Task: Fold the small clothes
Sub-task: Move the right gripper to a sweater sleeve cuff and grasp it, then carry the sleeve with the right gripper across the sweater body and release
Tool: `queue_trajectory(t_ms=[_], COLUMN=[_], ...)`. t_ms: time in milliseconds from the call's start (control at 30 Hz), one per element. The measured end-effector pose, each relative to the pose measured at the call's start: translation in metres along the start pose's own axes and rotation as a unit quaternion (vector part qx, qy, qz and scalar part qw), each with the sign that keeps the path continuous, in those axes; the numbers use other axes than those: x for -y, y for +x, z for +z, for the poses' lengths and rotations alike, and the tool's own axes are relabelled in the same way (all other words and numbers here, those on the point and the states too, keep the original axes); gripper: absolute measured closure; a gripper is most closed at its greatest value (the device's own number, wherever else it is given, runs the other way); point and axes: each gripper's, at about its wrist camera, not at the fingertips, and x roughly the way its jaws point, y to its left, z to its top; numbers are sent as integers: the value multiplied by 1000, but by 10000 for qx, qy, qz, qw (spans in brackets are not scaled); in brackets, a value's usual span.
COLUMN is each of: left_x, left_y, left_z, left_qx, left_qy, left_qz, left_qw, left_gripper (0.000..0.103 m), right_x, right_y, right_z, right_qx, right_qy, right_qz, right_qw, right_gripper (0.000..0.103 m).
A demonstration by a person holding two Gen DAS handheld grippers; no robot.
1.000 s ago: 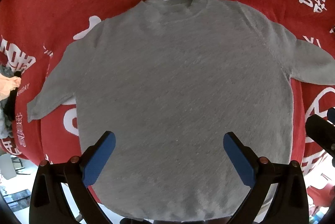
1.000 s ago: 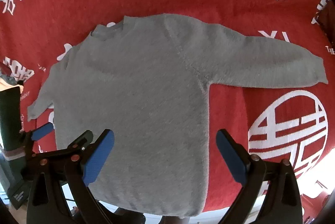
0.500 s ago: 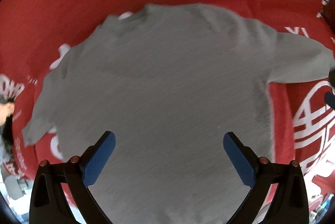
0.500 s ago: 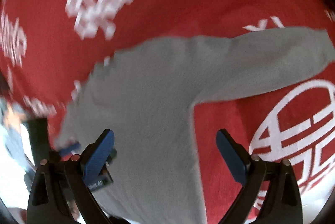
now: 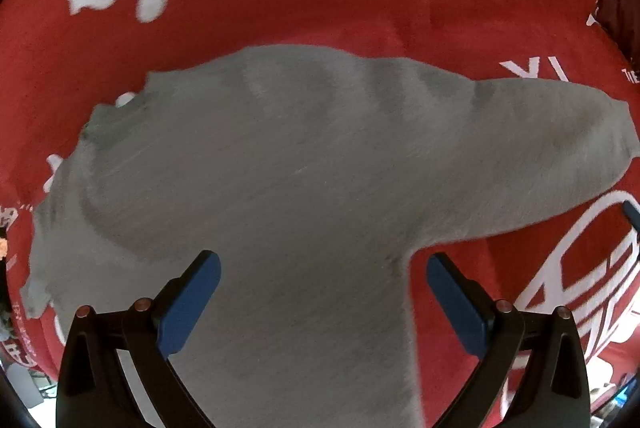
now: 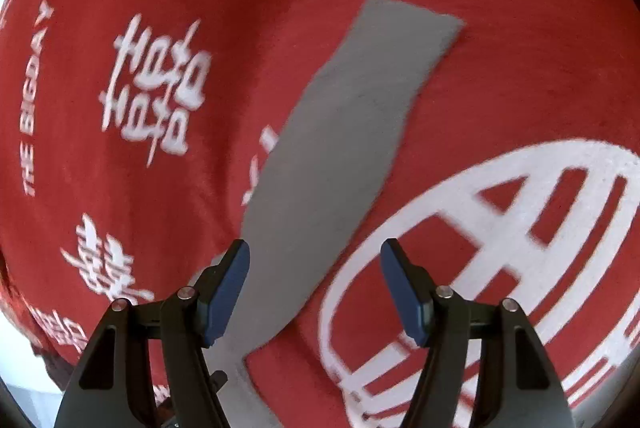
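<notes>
Grey sweater [image 5: 288, 188] lying flat, spread on a red cloth [image 5: 320, 0] printed with white characters and lettering, which covers the tabletop. In the left wrist view the body of the sweater fills the middle of the frame, the neckline toward the upper left, one sleeve [image 5: 560, 148] reaching out to the right and the other sleeve end at the lower left edge; the picture is blurred. Left gripper [image 5: 322, 302] above the sweater's body near its side edge, jaws wide apart, with nothing between the blue pads [image 5: 188, 304]; whether they touch the fabric cannot be told. In the right wrist view only the outstretched sleeve [image 6: 344, 132] shows, running from the lower centre up to its cuff at the upper right, flat on the cloth beside a large white circular emblem [image 6: 500, 228]. Right gripper [image 6: 316, 292] astride the sleeve's near part, its jaws closing but not pressing on it: the left pad sits over the sleeve's edge and the right pad over the red cloth, the sleeve's other edge passing between them. White wording on the cloth lies to the left of the sleeve.
</notes>
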Motion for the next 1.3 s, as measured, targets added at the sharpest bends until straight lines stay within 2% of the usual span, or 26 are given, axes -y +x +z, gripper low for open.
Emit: queue_trajectory(t_ms=[133,300,467,500,533,600,700,767,833,967,1100,1233,1300], left_x=[17,32,39,39,40,40,40,43,48,41,-4,-67,-111], left_y=[11,16,11,11,11,15,24,31,39,25,-2,-14,-16], left_z=[8,9,14,17,20,28,34,30,28,26,19,1,-13], left_qx=[-94,-182,31,105,149,182,265,272,239,341,649,707,684], left_qy=[67,237,226,215,206,157,119,234,414,494,147,-180,-457], left_qz=[-5,-27,127,183,230,290,372,399,288,143,-34,139,297], left_qw=[9999,9996,9997,9995,9994,9993,9989,9986,9984,9981,9978,9972,9962], left_gripper=[0,0,0,0,0,0,0,0,0,0,0,0,0], right_x=[12,5,2,1,3,6,4,-5,-18,-61,-113,-175,-203], right_y=[5,16,29,31,35,48,52,49,46,43,45,56,64], right_z=[11,28,40,41,40,38,30,24,18,1,-23,-62,-83], right_qx=[92,23,39,32,-51,-308,-318,-359,-467,-752,-1017,-1289,-1400], right_qy=[207,-1,188,231,348,636,842,899,794,369,-183,-928,-1296], right_qz=[440,636,1015,1067,1202,1598,2079,2552,2828,3209,3330,3293,3221], right_qw=[9988,9980,9947,9940,9921,9846,9740,9620,9547,9434,9372,9308,9273], right_gripper=[31,31,31,35,40,96,95,95,95,95,95,95,95])
